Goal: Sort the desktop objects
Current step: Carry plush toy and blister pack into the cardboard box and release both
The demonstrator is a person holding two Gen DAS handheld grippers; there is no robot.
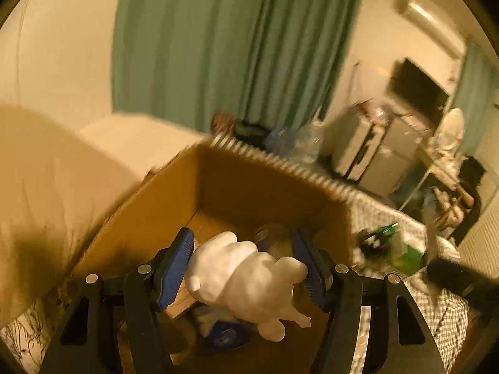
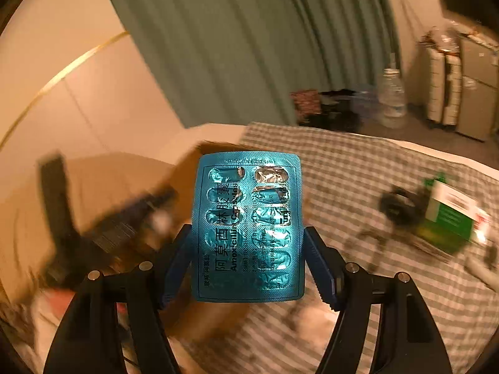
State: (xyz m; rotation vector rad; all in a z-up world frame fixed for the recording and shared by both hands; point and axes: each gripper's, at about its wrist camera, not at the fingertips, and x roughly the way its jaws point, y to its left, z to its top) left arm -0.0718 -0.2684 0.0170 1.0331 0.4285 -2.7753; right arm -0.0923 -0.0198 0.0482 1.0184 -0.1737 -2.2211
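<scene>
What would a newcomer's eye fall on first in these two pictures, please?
The teal blister pack, upright between the right tongs, fills that view's middle. In the left view, a white animal figurine sits clamped in the left tongs above an open cardboard box.

the open cardboard box stands with its top clear, walls rising on all sides; a white plush toy, clamped in the left gripper, hangs over its mouth, above clutter on the box floor. right of the box, checked cloth lies mostly bare, blocked only by a green-and-white carton and a dark blurred item near its far side. a blister pack fills the right gripper.
</scene>
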